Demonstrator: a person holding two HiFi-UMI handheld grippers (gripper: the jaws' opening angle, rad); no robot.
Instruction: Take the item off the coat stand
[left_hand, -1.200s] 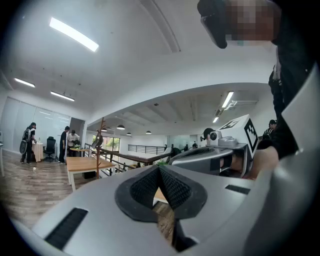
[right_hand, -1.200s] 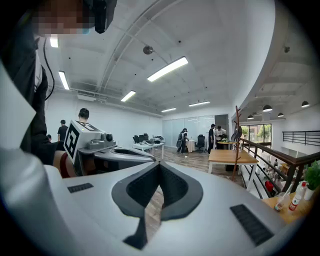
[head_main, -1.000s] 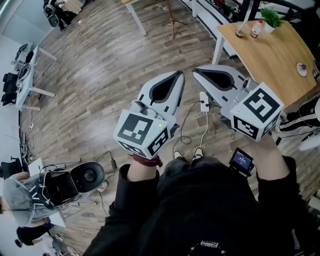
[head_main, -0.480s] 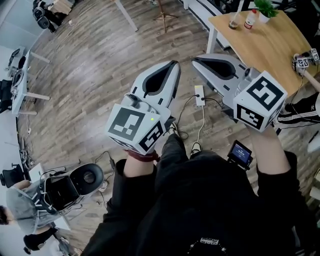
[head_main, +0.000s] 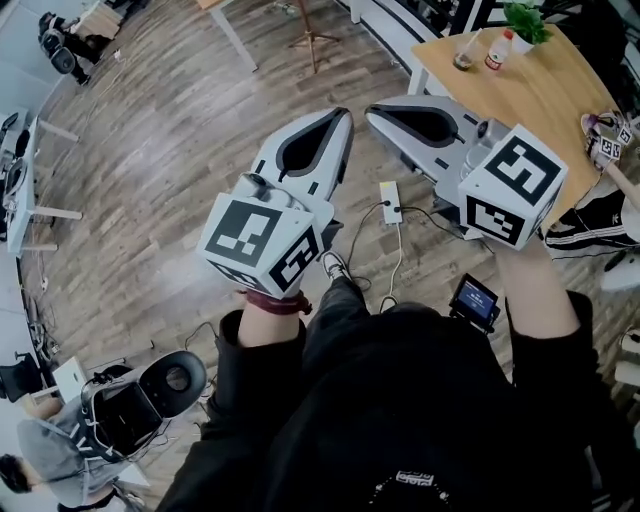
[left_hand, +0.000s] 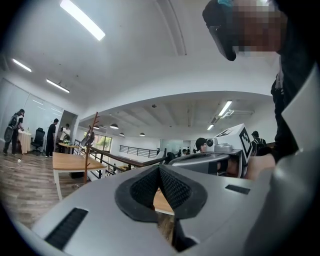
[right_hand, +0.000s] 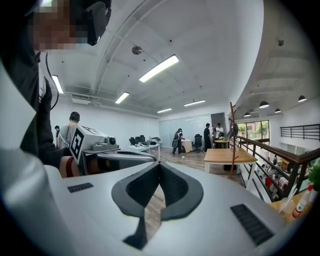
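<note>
A thin wooden coat stand (left_hand: 88, 150) rises far off by a wooden table in the left gripper view, with a dark item (left_hand: 90, 136) hanging near its top. The right gripper view shows the same coat stand (right_hand: 232, 137) and dark item (right_hand: 234, 129) at the right. In the head view only the stand's foot (head_main: 311, 37) shows at the top edge. My left gripper (head_main: 340, 116) and right gripper (head_main: 372, 112) are held side by side over the wooden floor, far short of the stand. Both are shut with nothing between the pads, as the left gripper (left_hand: 160, 168) and right gripper (right_hand: 160, 165) show in their own views.
A wooden table (head_main: 540, 100) with two bottles and a plant stands at the right. A white power strip (head_main: 389, 201) with cables lies on the floor ahead. A seated person (head_main: 55, 450) is at the lower left. A railing (right_hand: 280, 152) runs along the right. People stand at far desks.
Both grippers have moved forward together, still shut. The floor, the power strip and the wooden table have slid nearer in the head view, and the stand's foot has shifted left.
</note>
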